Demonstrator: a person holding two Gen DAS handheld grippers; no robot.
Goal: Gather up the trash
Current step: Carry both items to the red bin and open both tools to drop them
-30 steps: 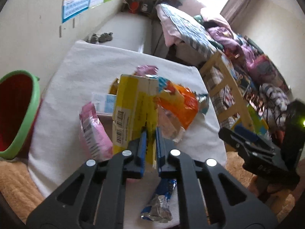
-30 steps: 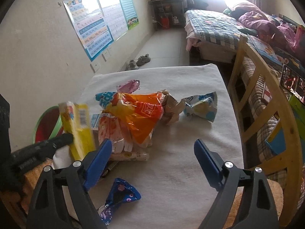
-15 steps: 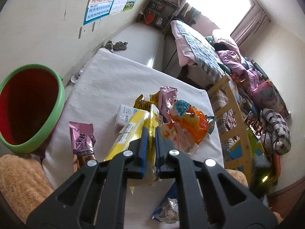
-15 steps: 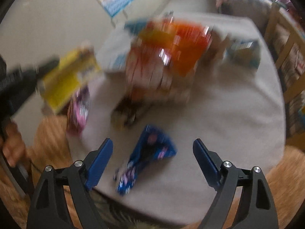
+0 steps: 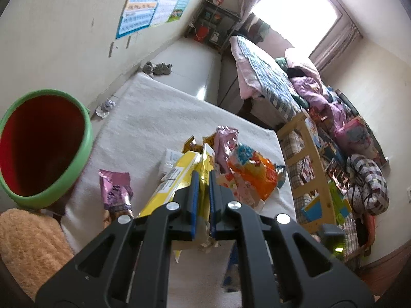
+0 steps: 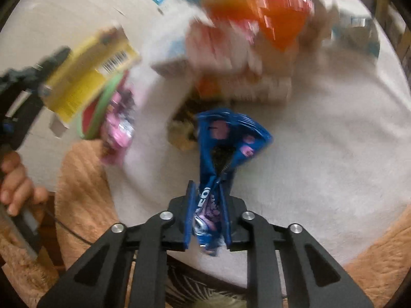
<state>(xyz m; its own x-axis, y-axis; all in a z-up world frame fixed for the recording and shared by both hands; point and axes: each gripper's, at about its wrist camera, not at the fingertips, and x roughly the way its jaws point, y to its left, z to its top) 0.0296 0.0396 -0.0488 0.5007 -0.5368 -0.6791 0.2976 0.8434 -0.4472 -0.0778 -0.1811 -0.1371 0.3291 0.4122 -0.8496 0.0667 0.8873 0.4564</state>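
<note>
My left gripper (image 5: 203,179) is shut on a yellow snack bag (image 5: 174,179) and holds it above the white-covered table (image 5: 154,118). The same bag (image 6: 90,74) shows at the left of the right wrist view. My right gripper (image 6: 208,195) is shut on a blue cookie wrapper (image 6: 226,138) lying on the table's near edge. A green-rimmed red bin (image 5: 38,141) stands left of the table. A pink wrapper (image 5: 115,190), an orange bag (image 5: 257,174) and more wrappers lie on the table.
A wooden chair (image 5: 308,159) stands right of the table, with a bed (image 5: 269,77) and piled clothes behind. An orange fluffy rug (image 5: 28,241) lies below the table. Crumpled paper (image 5: 105,106) lies on the floor by the wall.
My right gripper dropped to the table's near edge and shut on the blue wrapper. My left gripper lifted the yellow bag and swung left, bringing the bin closer.
</note>
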